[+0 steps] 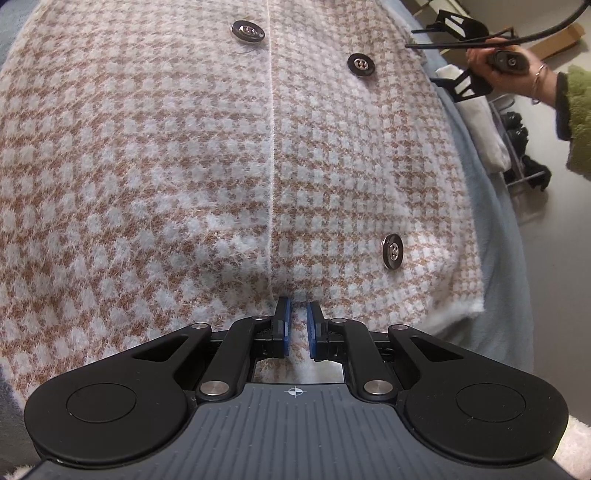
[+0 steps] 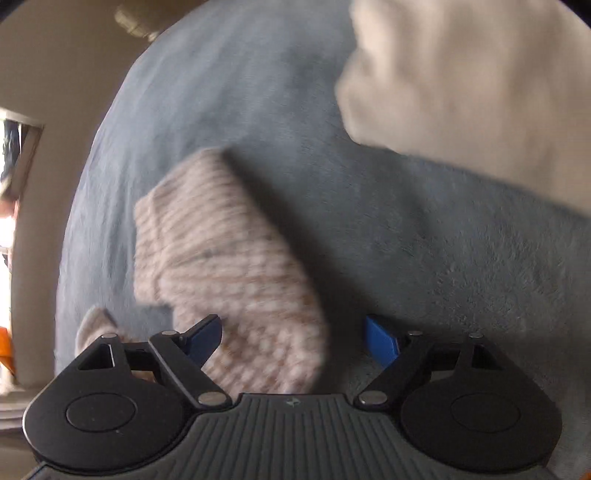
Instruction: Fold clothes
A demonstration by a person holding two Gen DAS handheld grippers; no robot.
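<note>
The left hand-held gripper has its blue pads drawn close together, with only a narrow gap between them. They sit on the near hem of the checked cardigan, right at its white centre seam; fuzzy knit shows in the gap, but whether the pads actually pinch it cannot be told. The cardigan, tan and pale blue houndstooth, lies spread flat on a grey-blue blanket. Three dark metal buttons show: one left of the seam far off, one right of it, and one near the hem. At the upper right of the left wrist view, a person's hand in a green sleeve holds the right hand-held gripper out past the cardigan's right edge.

In the right wrist view, the right hand-held gripper is spread wide and grasps nothing. A blurred part of the cardigan lies on the blanket between and beyond its fingers. A cream cloth lies farther off, at the upper right.
</note>
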